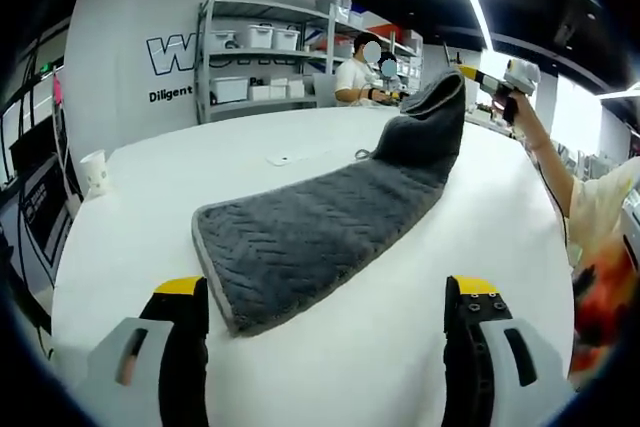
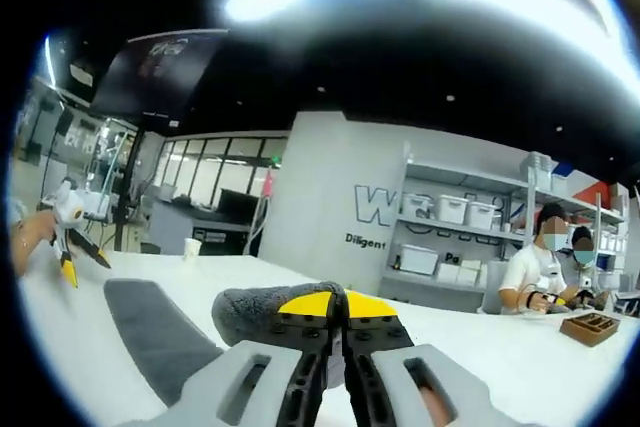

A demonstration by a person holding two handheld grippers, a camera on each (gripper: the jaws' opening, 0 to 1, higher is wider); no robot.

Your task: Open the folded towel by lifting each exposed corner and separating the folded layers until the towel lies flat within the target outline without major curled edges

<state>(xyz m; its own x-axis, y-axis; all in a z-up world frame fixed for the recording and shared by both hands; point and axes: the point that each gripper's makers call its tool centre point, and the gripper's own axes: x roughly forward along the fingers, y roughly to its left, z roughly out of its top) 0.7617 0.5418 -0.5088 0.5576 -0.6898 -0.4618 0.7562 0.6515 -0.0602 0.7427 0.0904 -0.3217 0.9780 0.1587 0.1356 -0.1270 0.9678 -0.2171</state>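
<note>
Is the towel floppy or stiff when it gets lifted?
Probably floppy: the towel droops in a soft curve from the right gripper, shut on its corner. Likely light, since one pinch lifts that end. Its fuzzy ribbed pile probably won't slip on the table.

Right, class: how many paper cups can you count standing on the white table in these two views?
1. A single paper cup stands near the white table edge, beyond the grey towel; it also shows in the right gripper view. Others may be hidden.

The towel [image 2: 262, 313] corner is hidden between the right tongs [image 2: 343, 319]; wall lettering is cut off by shelving
</note>
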